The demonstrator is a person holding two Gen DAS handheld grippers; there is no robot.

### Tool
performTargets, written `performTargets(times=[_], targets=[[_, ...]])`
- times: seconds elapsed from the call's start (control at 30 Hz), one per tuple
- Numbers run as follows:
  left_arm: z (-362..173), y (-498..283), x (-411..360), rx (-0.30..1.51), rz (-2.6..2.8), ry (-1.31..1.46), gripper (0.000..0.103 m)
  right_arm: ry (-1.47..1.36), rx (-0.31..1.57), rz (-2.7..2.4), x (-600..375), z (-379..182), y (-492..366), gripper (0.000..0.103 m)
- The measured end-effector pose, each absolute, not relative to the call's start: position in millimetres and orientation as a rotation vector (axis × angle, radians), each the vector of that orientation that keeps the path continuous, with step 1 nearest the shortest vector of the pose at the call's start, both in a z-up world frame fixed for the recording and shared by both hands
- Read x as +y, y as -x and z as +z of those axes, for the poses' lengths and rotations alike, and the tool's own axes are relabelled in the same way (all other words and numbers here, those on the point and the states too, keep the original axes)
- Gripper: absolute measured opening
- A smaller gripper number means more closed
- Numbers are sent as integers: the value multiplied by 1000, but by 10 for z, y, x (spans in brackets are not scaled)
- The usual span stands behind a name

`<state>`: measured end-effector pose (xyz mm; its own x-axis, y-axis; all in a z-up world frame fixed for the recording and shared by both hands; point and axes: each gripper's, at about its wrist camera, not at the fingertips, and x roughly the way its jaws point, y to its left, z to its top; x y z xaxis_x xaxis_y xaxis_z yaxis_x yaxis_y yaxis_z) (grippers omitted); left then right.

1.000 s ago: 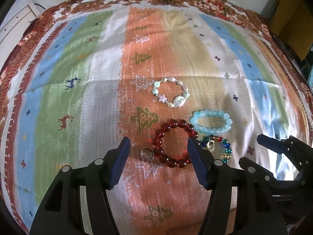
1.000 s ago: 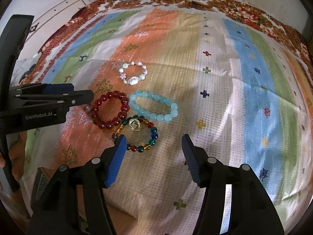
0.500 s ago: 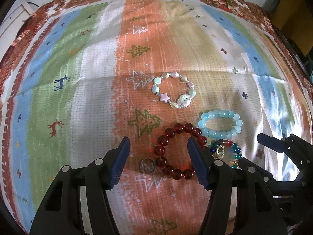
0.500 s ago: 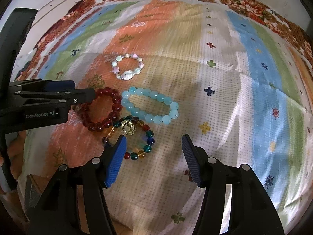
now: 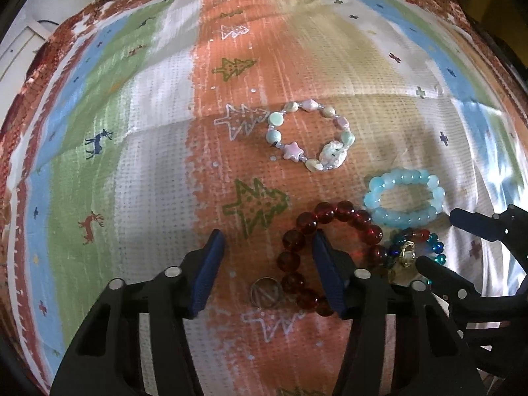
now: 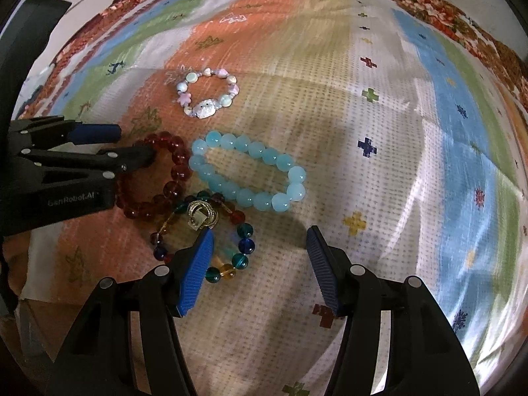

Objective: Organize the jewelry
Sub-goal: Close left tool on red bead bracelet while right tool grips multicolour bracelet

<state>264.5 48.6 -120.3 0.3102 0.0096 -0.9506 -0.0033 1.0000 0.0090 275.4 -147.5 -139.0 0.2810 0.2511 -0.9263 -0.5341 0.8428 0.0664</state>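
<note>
- left gripper (image 5: 267, 260) fills the lower middle of its own view, jaws spread wide, blue pads facing each other; nothing held between them.
- in the right wrist view it reaches in from the left edge, fingers pointing right.
- right gripper (image 6: 260, 264) sits low and central in its own view, jaws wide apart and empty.
- in the left wrist view its dark fingers (image 5: 442, 274) enter at lower right.

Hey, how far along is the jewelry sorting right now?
Barely started. Nothing looks sorted: the dark red bead bracelet, pale blue bead bracelet, multicolour bead bracelet with gold ring charm, pastel shell bracelet and small metal ring all lie loose on the striped cloth. Left gripper is open at the red bracelet; right gripper is open, holding nothing.
</note>
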Motion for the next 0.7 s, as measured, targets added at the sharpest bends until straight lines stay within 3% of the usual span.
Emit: performTargets(times=[0.1, 0.23, 0.37, 0.7], targets=[[-1213, -2643, 470, 1250, 8, -18, 41, 321, 1179, 547, -1442, -1408, -2723, 55], [-1212, -2642, 418, 1245, -14, -33, 18, 312, 1198, 575, -1434, -1408, -2711, 35], [-1213, -2611, 375, 1241, -23, -50, 13, 289, 1206, 592, -1451, -1414, -2710, 13], [-1102, -2598, 482, 1232, -33, 12, 13, 236, 1150, 616, -1539, -1176, -2652, 10]])
